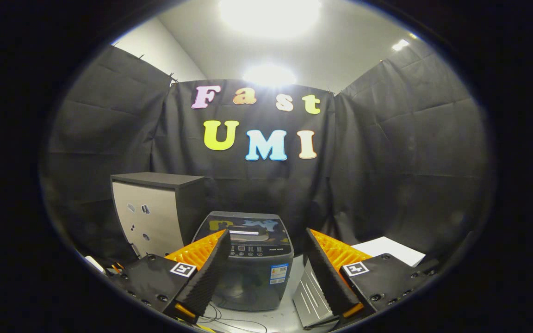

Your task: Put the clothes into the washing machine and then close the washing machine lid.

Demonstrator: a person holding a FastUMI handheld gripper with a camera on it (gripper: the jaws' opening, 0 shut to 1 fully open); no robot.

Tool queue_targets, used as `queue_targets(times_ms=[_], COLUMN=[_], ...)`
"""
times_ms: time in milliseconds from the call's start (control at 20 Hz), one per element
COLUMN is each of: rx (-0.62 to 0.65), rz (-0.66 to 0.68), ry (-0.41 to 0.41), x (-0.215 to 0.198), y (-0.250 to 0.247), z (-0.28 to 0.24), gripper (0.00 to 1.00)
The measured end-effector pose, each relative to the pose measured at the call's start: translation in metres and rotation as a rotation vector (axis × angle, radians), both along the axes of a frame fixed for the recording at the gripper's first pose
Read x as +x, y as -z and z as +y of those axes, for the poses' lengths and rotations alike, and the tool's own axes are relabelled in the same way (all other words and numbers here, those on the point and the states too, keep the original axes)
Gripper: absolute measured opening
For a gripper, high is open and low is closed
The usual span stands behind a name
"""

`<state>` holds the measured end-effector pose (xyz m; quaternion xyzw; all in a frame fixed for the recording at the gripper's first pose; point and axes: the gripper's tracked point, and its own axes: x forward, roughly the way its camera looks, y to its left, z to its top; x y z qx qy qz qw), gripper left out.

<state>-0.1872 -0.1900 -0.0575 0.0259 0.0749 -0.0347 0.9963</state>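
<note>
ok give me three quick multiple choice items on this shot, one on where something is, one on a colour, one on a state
1. Where does the washing machine stand relative to the tongs?
A. just ahead, seen between the two fingers
B. behind the cabinet
C. on the white sheet

2. What colour is the front of the cabinet beside the washer?
A. red
B. pale cream
C. green

3. What state are the tongs in?
A. shut on a garment
B. shut on the washer lid
C. open, holding nothing

Answers: 1 A, the machine's body shows in the gap between the fingers. 2 B, its front panel is light under a dark top. 3 C, the fingers stand wide apart with nothing pressed between them.
</note>
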Motion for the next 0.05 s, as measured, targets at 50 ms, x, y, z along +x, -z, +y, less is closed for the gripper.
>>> queue_targets(times_ms=[50], rx=[0.008], rz=[0.005], ry=[0.005], x=[-0.0005], y=[0.0024], z=[0.0001], gripper=[0.99])
